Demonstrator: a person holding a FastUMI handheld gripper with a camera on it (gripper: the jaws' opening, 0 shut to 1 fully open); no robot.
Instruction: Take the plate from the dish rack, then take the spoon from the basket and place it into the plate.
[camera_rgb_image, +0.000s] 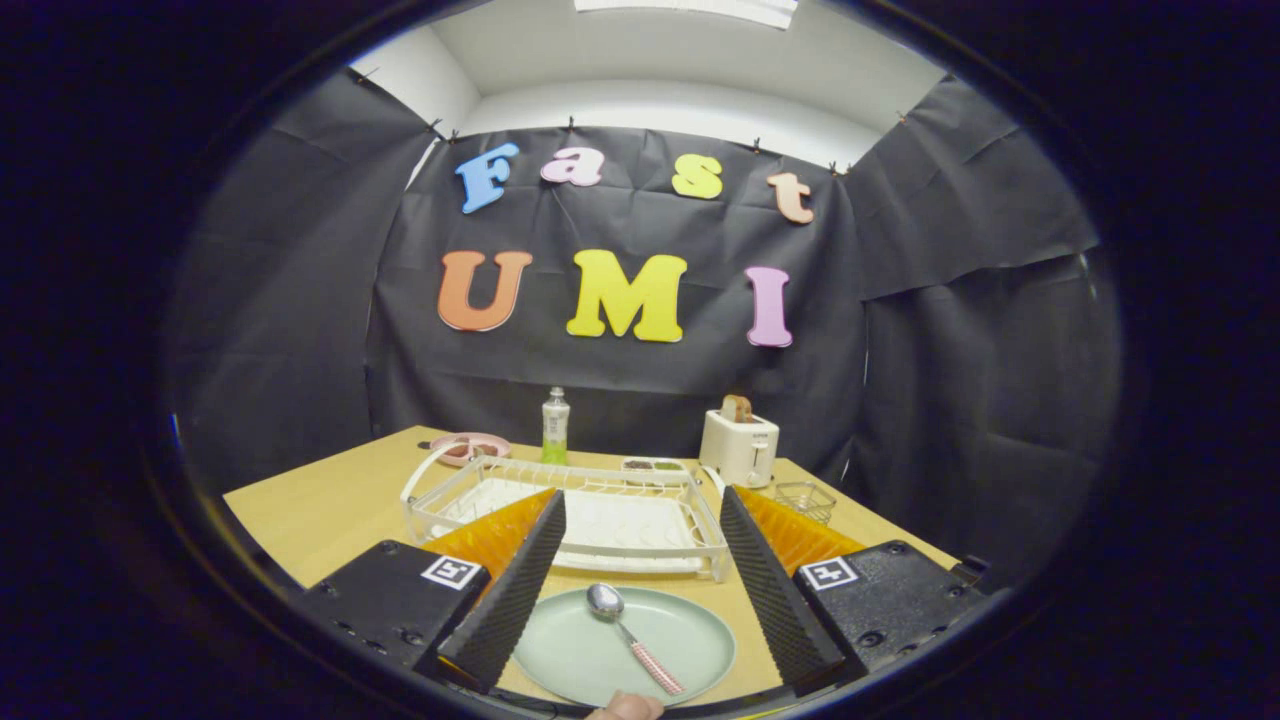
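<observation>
Fingers (640, 580) spread wide, level above plate (570, 655) holding spoon (630, 635).

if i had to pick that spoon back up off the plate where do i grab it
Grip the spoon by its patterned handle, mid-length, coming straight down. It lies flat on the green plate between the open gripper fingers, bowl pointing toward the dish rack.

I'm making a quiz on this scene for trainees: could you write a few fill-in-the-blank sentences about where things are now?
1. The spoon lies on the ____, between the fingers of the open gripper.
2. The dish rack just beyond the plate holds no ____.
3. A slice of bread sticks out of the ____ behind the rack.
4. The green bottle stands ____ on the table.

Missing words: plate; dishes; toaster; upright
</observation>
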